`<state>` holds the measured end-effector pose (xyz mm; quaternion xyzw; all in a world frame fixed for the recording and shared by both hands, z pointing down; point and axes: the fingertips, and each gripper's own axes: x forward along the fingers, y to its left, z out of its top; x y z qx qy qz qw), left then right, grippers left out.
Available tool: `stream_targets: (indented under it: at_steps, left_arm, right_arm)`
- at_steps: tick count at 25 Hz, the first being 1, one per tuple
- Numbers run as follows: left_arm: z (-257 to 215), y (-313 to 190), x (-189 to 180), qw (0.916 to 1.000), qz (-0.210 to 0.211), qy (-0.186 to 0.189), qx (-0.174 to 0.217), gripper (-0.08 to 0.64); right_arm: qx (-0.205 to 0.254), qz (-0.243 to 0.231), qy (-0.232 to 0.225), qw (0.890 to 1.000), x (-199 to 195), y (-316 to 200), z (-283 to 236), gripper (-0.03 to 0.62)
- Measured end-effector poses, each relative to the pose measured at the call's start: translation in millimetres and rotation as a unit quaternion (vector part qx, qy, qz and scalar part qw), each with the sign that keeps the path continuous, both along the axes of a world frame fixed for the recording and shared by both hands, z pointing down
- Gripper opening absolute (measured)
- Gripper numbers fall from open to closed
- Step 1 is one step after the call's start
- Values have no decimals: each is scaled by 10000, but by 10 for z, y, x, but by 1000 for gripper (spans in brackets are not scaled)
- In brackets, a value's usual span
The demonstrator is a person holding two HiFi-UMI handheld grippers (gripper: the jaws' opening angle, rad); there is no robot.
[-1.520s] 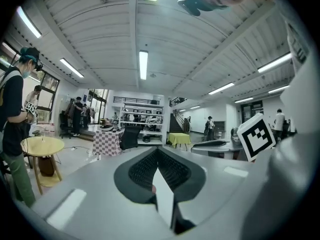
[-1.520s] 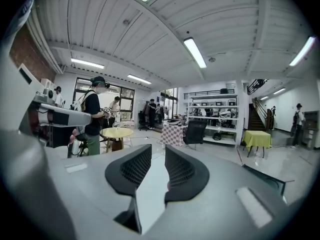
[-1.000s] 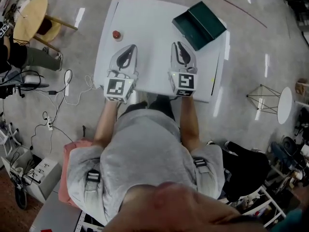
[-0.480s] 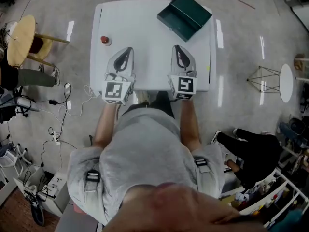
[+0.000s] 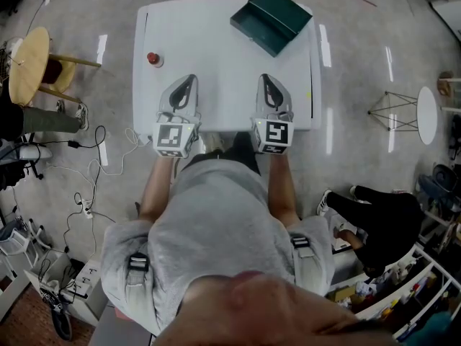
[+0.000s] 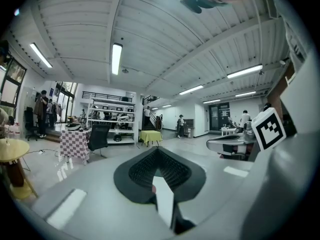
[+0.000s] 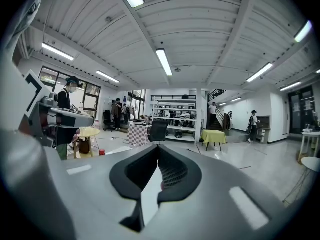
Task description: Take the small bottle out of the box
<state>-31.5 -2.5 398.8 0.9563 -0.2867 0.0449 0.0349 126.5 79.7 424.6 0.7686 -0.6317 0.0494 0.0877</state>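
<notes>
A dark green box [image 5: 270, 19] lies at the far right corner of the white table [image 5: 216, 42]. A small red bottle [image 5: 153, 59] stands by itself near the table's left edge, outside the box; it shows as a red dot [image 7: 101, 152] in the right gripper view. My left gripper [image 5: 187, 82] rests near the table's front edge, right of the bottle, jaws together and nothing in them [image 6: 159, 151]. My right gripper [image 5: 266, 80] lies parallel to it, below the box, also shut and empty [image 7: 159, 150].
A round yellow stool [image 5: 27, 63] stands left of the table with cables [image 5: 86, 157] on the floor. A white round side table [image 5: 426, 114] and wire frame [image 5: 392, 112] stand to the right. A person in black [image 5: 382, 222] crouches at lower right.
The head view has shifted, so the table and box sit further left and higher in the picture. Both grippers stay at the same place on the table.
</notes>
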Motion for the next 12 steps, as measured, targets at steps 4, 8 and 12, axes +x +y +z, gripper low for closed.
stream_targets:
  at_steps: [4,8,12]
  left_arm:
    - [9,46,-31,10000,-12,-33,-17,11]
    - [6,52,-27,10000,20,-34,-20,11]
    - [29,51,-44,10000,26,-43,-54,11]
  right_arm:
    - [23,-40,-11,10000,-27,21,-48,3]
    - [-2,-60,-27,10000,-52,9,-79,3]
    - [-11,-18,19,10000,-55,12,-80,3]
